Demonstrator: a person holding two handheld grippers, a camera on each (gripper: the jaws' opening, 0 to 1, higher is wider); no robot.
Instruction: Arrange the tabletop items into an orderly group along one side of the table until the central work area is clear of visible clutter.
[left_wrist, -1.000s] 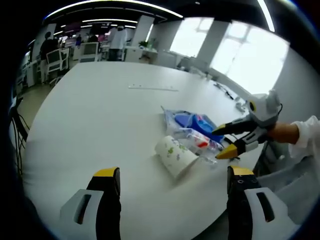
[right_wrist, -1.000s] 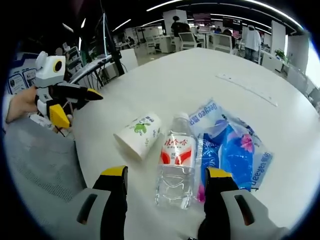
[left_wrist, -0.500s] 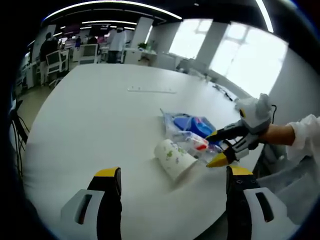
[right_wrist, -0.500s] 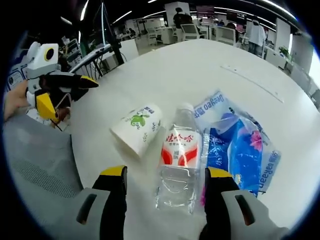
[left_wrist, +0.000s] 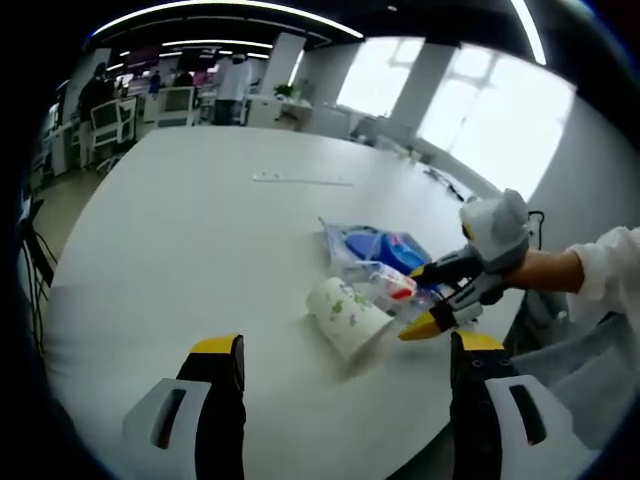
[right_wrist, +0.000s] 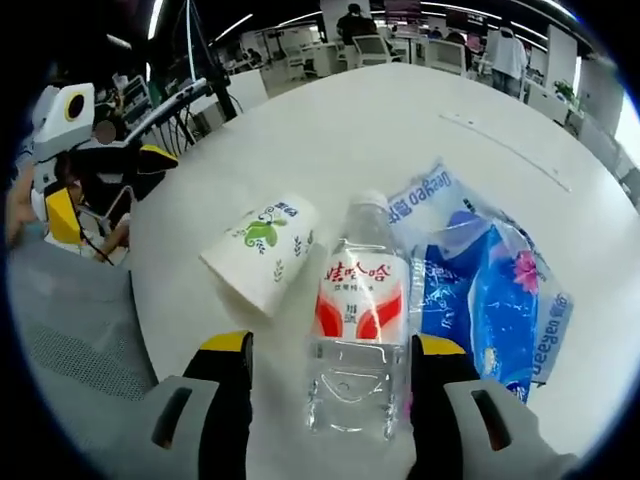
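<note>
Paper cup (right_wrist: 262, 264) lay on its side at the left of the cluster in the right gripper view, printed with green leaves, its open end toward the table's near edge. Just to its right lay a clear water bottle (right_wrist: 356, 318) with a red and white label (cap pointing away from the camera), its base resting between the spread jaws of the right gripper (right_wrist: 327, 352), which stood wide open on either side of the bottle without clearly pressing it. Right of the bottle, and touching it, lay a blue plastic package (right_wrist: 478, 290) with a pink flower print. All three sat on the round white table (right_wrist: 400, 130), near its edge. At the far left of that view the left gripper (right_wrist: 140, 165) hung off the table edge, its jaws apart and holding nothing. In the left gripper view that gripper's own jaws (left_wrist: 340, 365) rose wide apart and empty over bare tabletop, with the cup (left_wrist: 347, 316), bottle (left_wrist: 388, 287) and package (left_wrist: 380, 246) grouped beyond, and the right gripper (left_wrist: 420, 300) reaching in from the right around the bottle's end.
</note>
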